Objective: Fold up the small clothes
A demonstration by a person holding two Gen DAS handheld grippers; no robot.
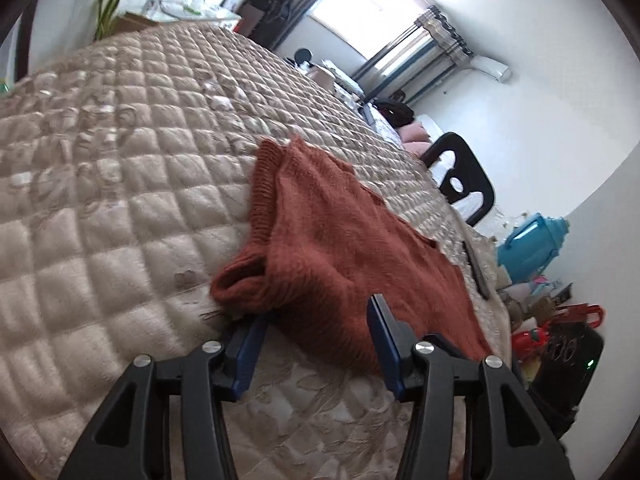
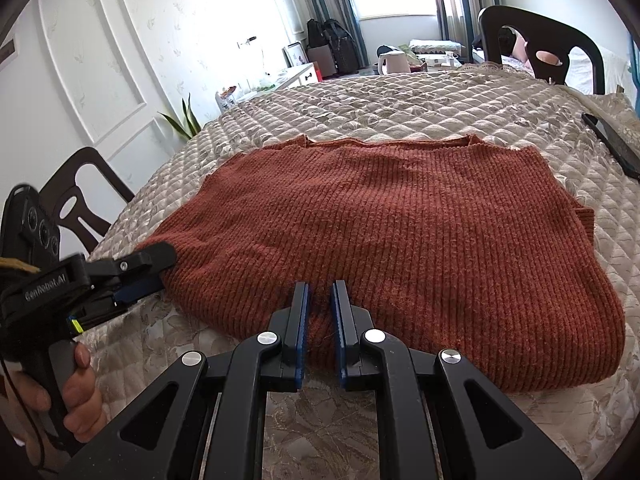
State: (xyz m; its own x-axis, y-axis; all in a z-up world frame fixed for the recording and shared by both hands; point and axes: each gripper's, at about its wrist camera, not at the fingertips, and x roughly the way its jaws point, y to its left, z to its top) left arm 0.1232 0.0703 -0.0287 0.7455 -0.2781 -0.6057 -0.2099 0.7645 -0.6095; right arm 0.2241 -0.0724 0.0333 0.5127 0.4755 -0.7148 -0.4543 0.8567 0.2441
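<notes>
A rust-red knitted sweater (image 2: 400, 232) lies flat on the quilted beige bedspread (image 2: 400, 100), folded over itself. In the left wrist view the sweater (image 1: 340, 248) runs away from me, with a rolled sleeve end (image 1: 240, 284) near the left finger. My left gripper (image 1: 316, 316) is open, its fingers astride the sweater's near edge. It also shows in the right wrist view (image 2: 152, 276) at the sweater's left corner. My right gripper (image 2: 319, 292) is nearly closed, pinching a fold of the sweater's near edge between its blue pads.
A dark phone (image 2: 612, 144) lies on the bedspread at the right. Dark chairs stand at the bed's left (image 2: 80, 204) and far right (image 2: 540, 40). A blue jug (image 1: 532, 244) and bags (image 1: 568, 344) sit beside the bed.
</notes>
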